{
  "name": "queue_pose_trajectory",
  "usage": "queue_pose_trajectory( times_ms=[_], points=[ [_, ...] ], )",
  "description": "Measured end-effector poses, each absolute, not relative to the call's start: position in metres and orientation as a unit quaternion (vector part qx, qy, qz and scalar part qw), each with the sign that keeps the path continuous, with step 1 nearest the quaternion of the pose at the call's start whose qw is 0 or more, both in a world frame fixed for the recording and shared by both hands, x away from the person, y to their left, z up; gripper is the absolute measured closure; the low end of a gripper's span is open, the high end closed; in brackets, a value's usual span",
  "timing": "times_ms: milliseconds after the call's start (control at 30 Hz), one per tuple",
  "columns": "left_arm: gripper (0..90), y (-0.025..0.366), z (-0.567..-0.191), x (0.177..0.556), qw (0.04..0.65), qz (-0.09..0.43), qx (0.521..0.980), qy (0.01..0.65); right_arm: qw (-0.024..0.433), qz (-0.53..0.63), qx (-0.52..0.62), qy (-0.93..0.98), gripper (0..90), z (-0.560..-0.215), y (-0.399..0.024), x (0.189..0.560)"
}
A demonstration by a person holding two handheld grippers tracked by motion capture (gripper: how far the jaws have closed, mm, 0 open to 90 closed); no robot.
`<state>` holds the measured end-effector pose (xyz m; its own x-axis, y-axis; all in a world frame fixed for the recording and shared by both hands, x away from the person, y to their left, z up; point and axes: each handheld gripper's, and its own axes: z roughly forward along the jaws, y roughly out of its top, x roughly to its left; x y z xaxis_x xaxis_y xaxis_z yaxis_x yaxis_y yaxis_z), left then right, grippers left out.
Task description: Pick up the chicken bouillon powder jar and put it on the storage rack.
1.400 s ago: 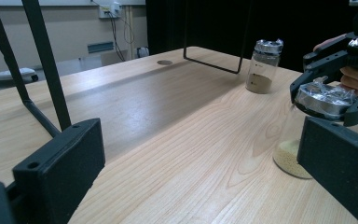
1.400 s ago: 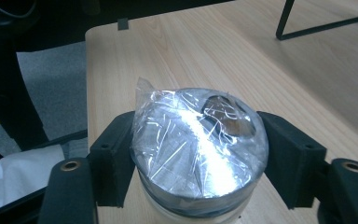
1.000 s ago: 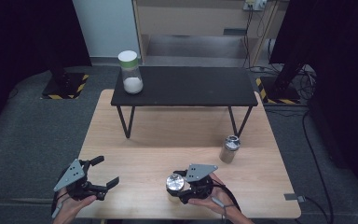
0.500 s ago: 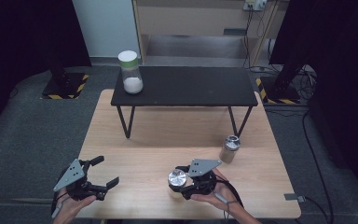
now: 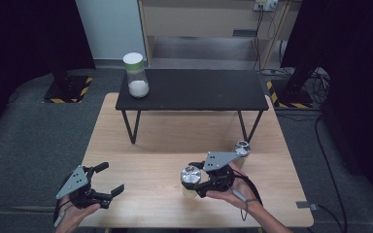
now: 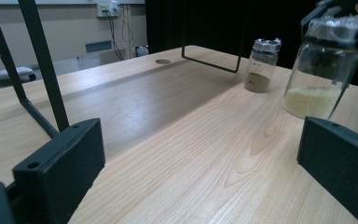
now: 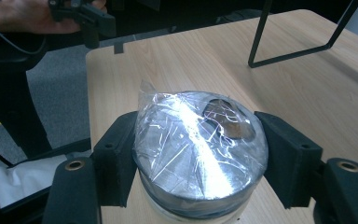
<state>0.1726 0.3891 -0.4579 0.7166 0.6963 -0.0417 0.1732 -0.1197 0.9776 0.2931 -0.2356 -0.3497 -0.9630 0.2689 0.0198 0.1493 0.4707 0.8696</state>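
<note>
My right gripper (image 5: pixel 194 180) is shut on a glass jar (image 5: pixel 189 176) just below its silver lid, which is wrapped in clear film (image 7: pixel 199 135). The jar holds pale yellow grains (image 6: pixel 311 100) and hangs just above the wooden table (image 5: pixel 155 145). In the right gripper view the two black jaws press on either side of the lid. My left gripper (image 5: pixel 110 178) stands open at the table's near left corner, with nothing between its jaws and only bare wood (image 6: pixel 200 158) in front of them.
A small silver-lidded jar of brown powder (image 5: pixel 241 149) stands on the table to the right of the held jar. Behind it is a low black table (image 5: pixel 199 90) on thin metal legs, carrying a tall white-lidded jar of white powder (image 5: pixel 136 75).
My right gripper has lifted the yellow-grain jar off the table and carried it slightly away from the near edge. The left gripper has kept still.
</note>
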Motion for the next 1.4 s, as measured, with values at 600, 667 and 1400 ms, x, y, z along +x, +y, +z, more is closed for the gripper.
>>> queue_pose_trajectory(
  times_ms=[600,667,1400],
  points=[
    [0.0,0.389,-0.458,0.173,0.589,0.221,0.715,0.304,0.042,0.494,0.134,0.858,35.1,-0.313,-0.236,0.302],
    [0.0,0.389,-0.458,0.173,0.589,0.221,0.715,0.304,0.044,0.494,0.134,0.858,35.1,-0.309,-0.236,0.303],
    [0.0,0.389,-0.458,0.173,0.589,0.22,0.716,0.304,0.05,0.494,0.159,0.853,35.1,-0.247,-0.237,0.313]
  ],
)
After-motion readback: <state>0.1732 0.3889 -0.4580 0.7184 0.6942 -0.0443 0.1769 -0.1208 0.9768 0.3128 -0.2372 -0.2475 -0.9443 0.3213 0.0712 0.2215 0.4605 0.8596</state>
